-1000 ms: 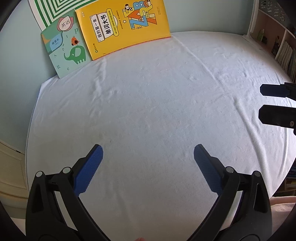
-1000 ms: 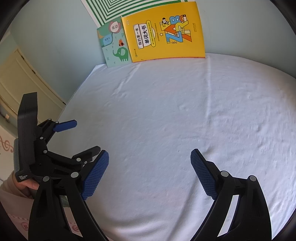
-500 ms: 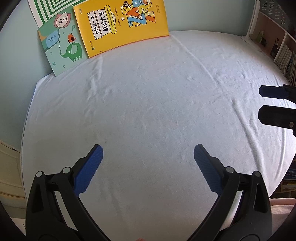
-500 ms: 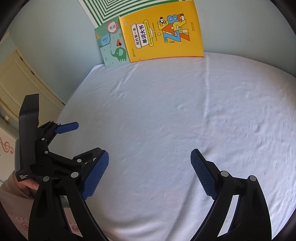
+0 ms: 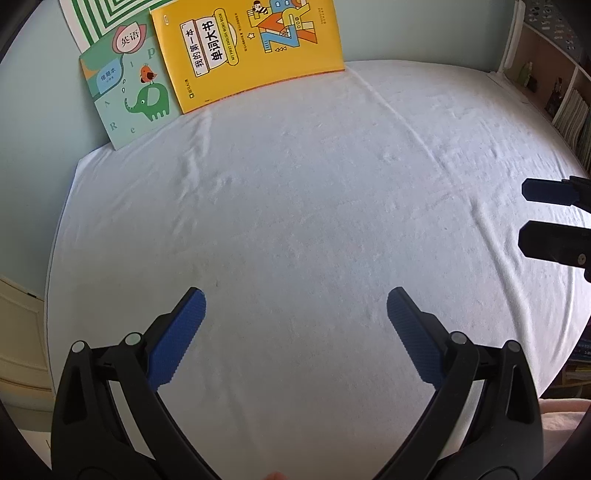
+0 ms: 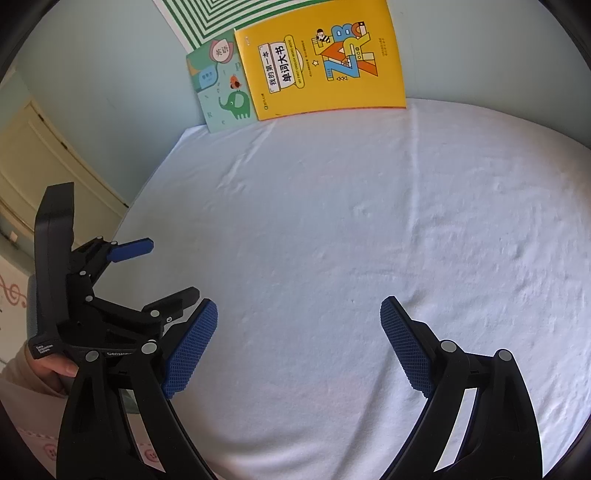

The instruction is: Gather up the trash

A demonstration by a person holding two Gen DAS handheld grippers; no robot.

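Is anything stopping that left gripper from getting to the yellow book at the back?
Probably not. The left gripper is open and holds nothing, and only bare white cloth lies between it and the yellow book leaning against the wall.

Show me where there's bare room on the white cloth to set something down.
Nearly all of the white cloth is bare, from the left gripper and right gripper, both open and holding nothing, up to the wall. Only the far left edge is crowded: the yellow book and elephant notebook lean there against a green striped sheet.
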